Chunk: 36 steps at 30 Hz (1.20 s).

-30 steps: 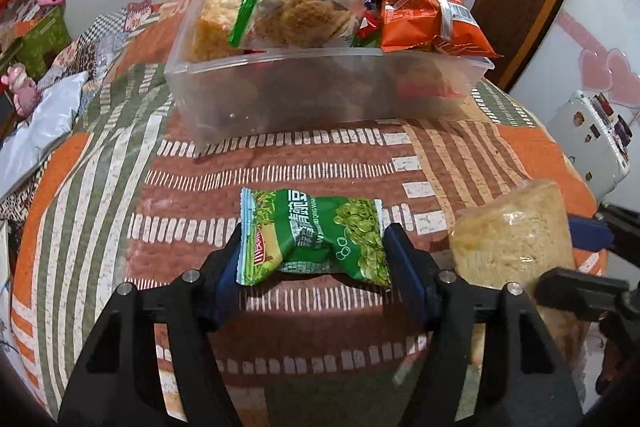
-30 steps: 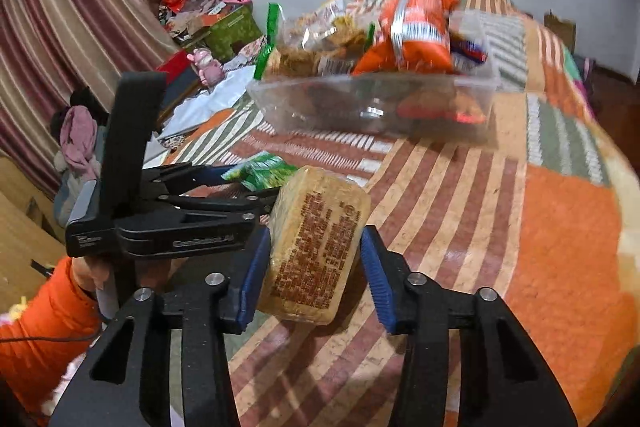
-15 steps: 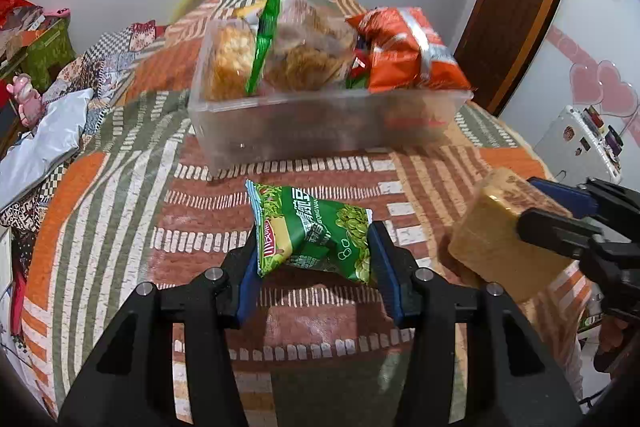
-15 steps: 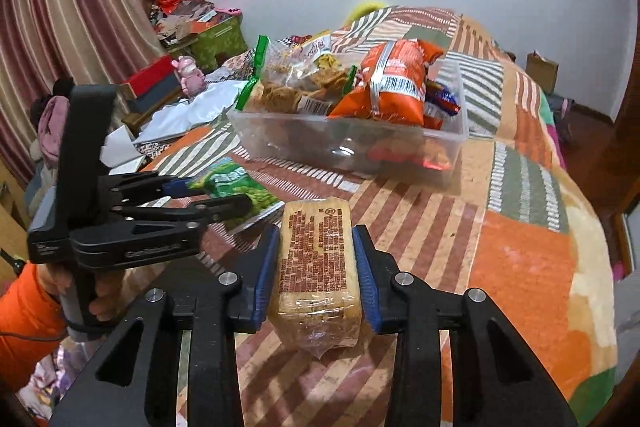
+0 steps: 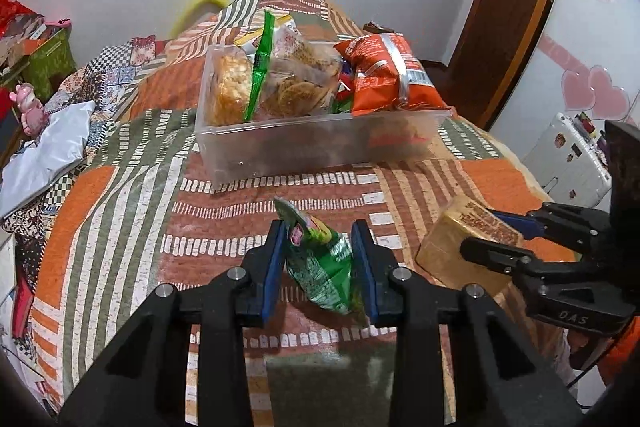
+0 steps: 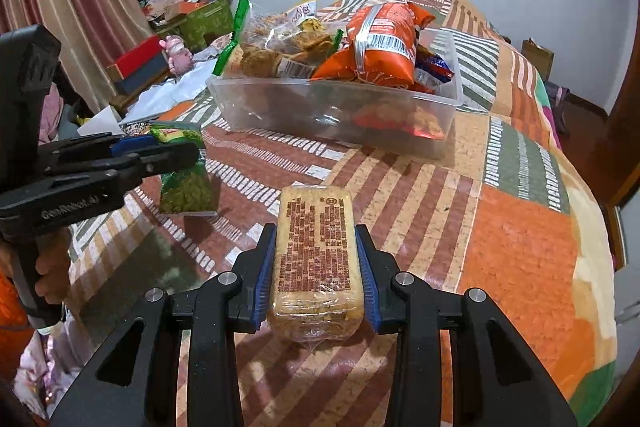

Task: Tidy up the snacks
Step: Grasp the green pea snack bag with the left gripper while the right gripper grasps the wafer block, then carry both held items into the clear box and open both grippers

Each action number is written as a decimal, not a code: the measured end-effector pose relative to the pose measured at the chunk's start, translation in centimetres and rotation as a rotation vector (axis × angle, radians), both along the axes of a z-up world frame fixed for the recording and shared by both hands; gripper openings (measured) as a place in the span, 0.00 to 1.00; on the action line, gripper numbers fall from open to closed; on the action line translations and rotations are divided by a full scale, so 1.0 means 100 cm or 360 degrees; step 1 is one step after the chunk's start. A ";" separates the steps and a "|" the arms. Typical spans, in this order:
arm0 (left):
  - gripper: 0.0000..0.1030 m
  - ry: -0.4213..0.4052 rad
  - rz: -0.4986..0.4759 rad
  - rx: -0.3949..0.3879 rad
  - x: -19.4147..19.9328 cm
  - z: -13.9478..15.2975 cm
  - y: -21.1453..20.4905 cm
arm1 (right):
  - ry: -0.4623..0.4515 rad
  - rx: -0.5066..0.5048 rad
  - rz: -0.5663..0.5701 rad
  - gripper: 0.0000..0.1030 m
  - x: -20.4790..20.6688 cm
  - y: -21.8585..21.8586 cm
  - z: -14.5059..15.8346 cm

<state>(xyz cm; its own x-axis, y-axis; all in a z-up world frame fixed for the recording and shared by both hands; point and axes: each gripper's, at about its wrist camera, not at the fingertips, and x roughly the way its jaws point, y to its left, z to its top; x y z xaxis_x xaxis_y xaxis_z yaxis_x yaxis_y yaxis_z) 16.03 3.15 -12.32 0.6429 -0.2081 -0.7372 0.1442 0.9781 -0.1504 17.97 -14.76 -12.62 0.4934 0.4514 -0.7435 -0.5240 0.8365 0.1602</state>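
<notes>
My left gripper (image 5: 319, 251) is shut on a green pea snack packet (image 5: 320, 259), held above the striped bedspread; it also shows in the right wrist view (image 6: 184, 179). My right gripper (image 6: 316, 259) is shut on a tan cracker pack (image 6: 316, 251) with brown print, also lifted; it shows at the right of the left wrist view (image 5: 460, 247). Ahead stands a clear plastic bin (image 5: 320, 147) holding an orange chip bag (image 5: 384, 71) and cookie bags (image 5: 280, 83); the bin shows in the right wrist view too (image 6: 340, 107).
The bed's patchwork cover (image 5: 120, 207) spreads around the bin. A white bag (image 5: 44, 155) and pink toy (image 5: 28, 107) lie at the left. A white appliance (image 5: 568, 155) and a wooden door frame (image 5: 512, 7) stand at the right. Boxes (image 6: 136, 67) sit beside the curtain.
Both grippers closed on their packs and lifted them off the bedspread, pulling back from the bin. The green packet has turned from flat to edge-on between the left fingers.
</notes>
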 end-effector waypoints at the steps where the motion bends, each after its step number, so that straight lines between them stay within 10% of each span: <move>1: 0.32 0.0001 0.0002 0.0004 0.000 0.000 0.000 | 0.0000 0.0001 0.0003 0.33 -0.001 0.000 0.000; 19: 0.27 0.0066 0.0032 0.0046 0.009 -0.024 0.003 | -0.0031 0.0037 0.0011 0.33 -0.003 -0.002 0.005; 36: 0.27 -0.0315 0.0090 0.0033 0.050 0.075 0.026 | -0.0364 0.0257 -0.0085 0.32 0.067 0.019 0.084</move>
<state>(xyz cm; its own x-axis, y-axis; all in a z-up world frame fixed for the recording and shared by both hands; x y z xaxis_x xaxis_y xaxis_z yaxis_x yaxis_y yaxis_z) 20.99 5.77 -4.86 0.7859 -0.1536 -0.5990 0.1137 0.9880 -0.1041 24.65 -12.87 -4.18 0.6666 0.5237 -0.5304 -0.5176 0.8373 0.1762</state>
